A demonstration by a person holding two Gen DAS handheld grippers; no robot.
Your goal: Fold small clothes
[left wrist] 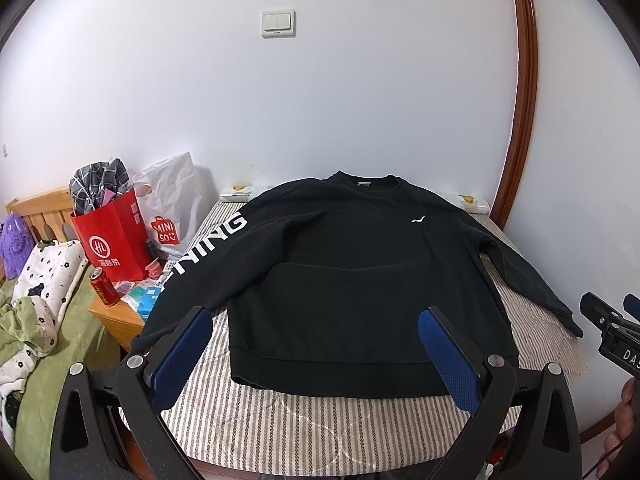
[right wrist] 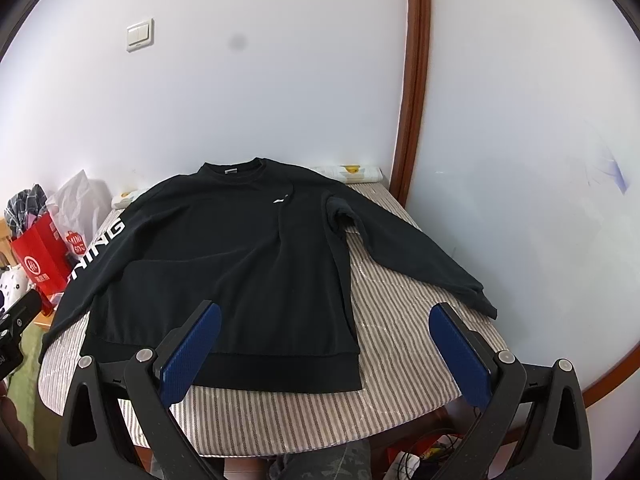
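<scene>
Left wrist view shows the black sweatshirt (left wrist: pixel 344 280) spread flat and unfolded at 12 o'clock on the striped bench (left wrist: pixel 320 424), both sleeves out, while left gripper (left wrist: pixel 316 356) and right gripper (right wrist: pixel 326 354) hover wide open and empty, so folding has not begun.

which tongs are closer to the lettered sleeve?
Left. The left tongs hang open over the hem with the lettered sleeve just to their left; the right tongs sit open at the sweatshirt's opposite hem corner.

sweatshirt (left wrist: pixel 352 280): I see matt black cloth
bench cover (right wrist: pixel 400 280): striped woven cloth
left claw (left wrist: pixel 316 356) pads (left wrist: pixel 448 360): textured blue rubber
red bag (left wrist: pixel 116 240): smooth paper
</scene>
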